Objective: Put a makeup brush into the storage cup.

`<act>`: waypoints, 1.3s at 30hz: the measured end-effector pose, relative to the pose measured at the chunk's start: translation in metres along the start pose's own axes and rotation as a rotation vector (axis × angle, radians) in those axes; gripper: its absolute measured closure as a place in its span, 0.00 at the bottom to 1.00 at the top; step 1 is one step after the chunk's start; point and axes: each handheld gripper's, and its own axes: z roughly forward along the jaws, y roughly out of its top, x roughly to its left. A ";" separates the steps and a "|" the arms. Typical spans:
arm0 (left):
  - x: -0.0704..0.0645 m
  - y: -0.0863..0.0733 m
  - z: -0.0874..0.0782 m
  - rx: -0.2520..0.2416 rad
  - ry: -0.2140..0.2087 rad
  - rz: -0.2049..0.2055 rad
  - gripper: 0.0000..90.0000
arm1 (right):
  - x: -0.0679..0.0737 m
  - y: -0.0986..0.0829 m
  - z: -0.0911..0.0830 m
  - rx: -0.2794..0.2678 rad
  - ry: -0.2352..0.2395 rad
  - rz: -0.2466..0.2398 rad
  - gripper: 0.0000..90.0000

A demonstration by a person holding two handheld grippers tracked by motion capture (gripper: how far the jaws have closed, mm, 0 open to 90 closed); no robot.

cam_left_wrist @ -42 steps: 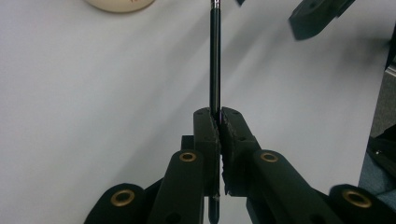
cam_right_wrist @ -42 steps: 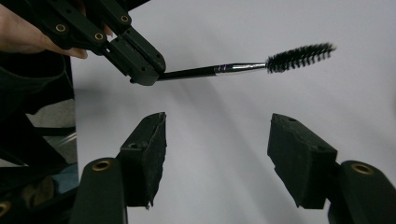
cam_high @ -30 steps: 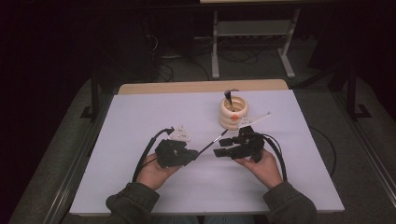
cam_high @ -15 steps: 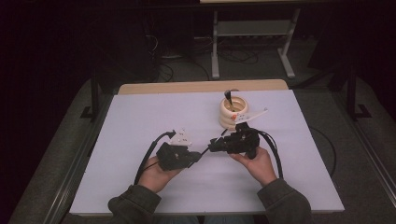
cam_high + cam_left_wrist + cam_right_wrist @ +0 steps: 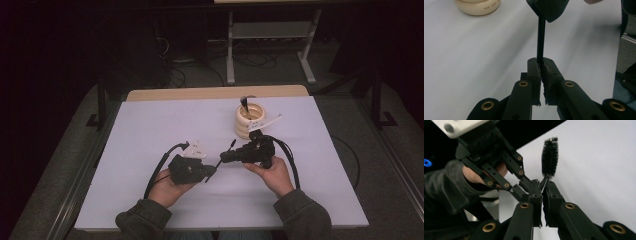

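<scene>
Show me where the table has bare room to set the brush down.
Free: the table left of the cream ring stack, and the near strip below the forearms. Crowded: the middle, where the left gripper and right gripper both clamp the black brush.

**Both grippers clamped, tips meeting mid-table**

Left gripper is held low in the left hand, jaws closed, pointing right. Right gripper sits in the right hand, jaws closed, pointing left. Tips nearly touching. Forearms enter from the bottom edge.
</scene>
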 end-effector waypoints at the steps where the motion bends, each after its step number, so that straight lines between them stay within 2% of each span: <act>1: 0.000 0.000 0.000 -0.001 0.001 -0.001 0.88 | 0.001 0.001 0.000 0.011 -0.013 -0.011 0.94; 5: -0.001 -0.001 0.000 -0.005 0.002 -0.014 0.83 | 0.005 0.005 -0.002 0.037 -0.042 -0.046 0.94; 11: 0.001 -0.002 -0.003 0.001 0.009 -0.012 0.80 | 0.008 0.007 -0.004 0.072 -0.071 -0.065 0.94; 14: 0.001 -0.004 -0.004 -0.007 0.012 -0.028 0.78 | 0.009 0.007 -0.005 0.081 -0.081 -0.068 0.94; 16: 0.003 -0.005 -0.006 0.001 0.015 -0.018 0.78 | 0.009 0.007 -0.006 0.090 -0.086 -0.072 0.94; 17: 0.002 -0.006 -0.006 -0.007 0.016 -0.034 0.77 | 0.010 0.008 -0.006 0.092 -0.091 -0.073 0.94; 23: 0.003 -0.011 -0.008 -0.007 0.023 -0.051 0.73 | 0.014 0.013 -0.010 0.122 -0.119 -0.098 0.94; 27: 0.004 -0.015 -0.010 -0.013 0.025 -0.067 0.72 | 0.016 0.016 -0.014 0.130 -0.133 -0.106 0.94; 33: 0.005 -0.019 -0.013 -0.005 0.039 -0.046 0.71 | 0.015 0.017 -0.020 0.131 -0.151 -0.105 0.94; 36: 0.005 -0.021 -0.014 -0.016 0.041 -0.062 0.70 | 0.015 0.019 -0.022 0.133 -0.154 -0.103 0.94; 39: 0.006 -0.023 -0.016 -0.013 0.042 -0.060 0.68 | 0.015 0.021 -0.023 0.133 -0.160 -0.105 0.94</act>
